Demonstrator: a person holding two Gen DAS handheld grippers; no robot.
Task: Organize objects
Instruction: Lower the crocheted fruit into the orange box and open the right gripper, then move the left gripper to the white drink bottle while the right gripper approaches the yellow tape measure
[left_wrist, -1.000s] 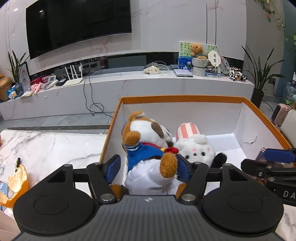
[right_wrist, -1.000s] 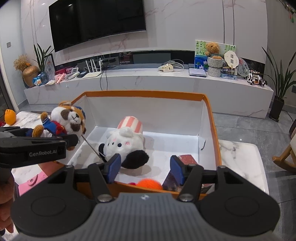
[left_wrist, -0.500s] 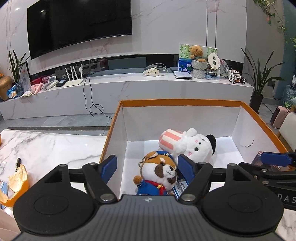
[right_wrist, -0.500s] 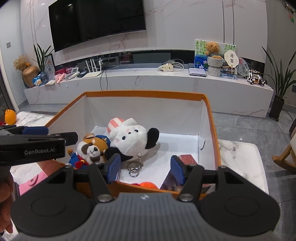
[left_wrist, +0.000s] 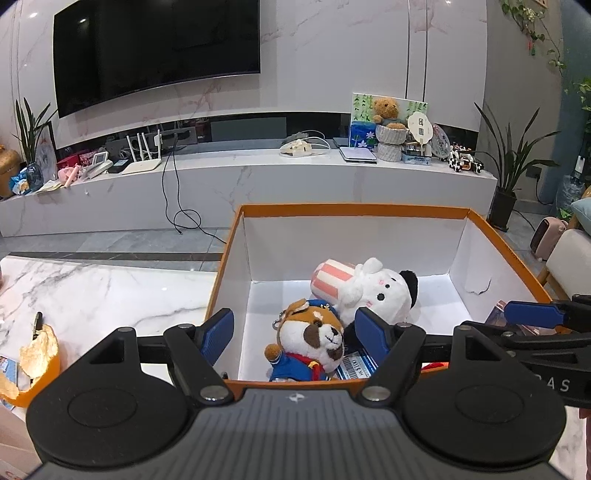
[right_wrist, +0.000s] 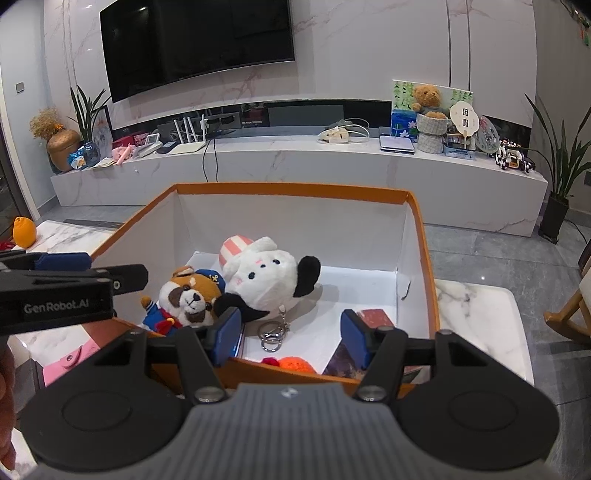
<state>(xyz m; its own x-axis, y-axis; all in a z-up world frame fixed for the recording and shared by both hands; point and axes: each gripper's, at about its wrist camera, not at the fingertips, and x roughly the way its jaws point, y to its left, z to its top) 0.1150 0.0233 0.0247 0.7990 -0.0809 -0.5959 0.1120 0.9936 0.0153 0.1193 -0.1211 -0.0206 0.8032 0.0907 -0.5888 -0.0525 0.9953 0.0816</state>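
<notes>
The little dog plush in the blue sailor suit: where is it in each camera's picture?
Left wrist view: dog plush lower centre, inside the orange box.
Right wrist view: dog plush lower left, same box.
Shared landmark: white plush beside it.

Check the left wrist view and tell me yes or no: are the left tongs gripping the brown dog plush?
No, the left tongs stand open with nothing clamped, and the brown dog plush lies loose in the orange box.
</notes>
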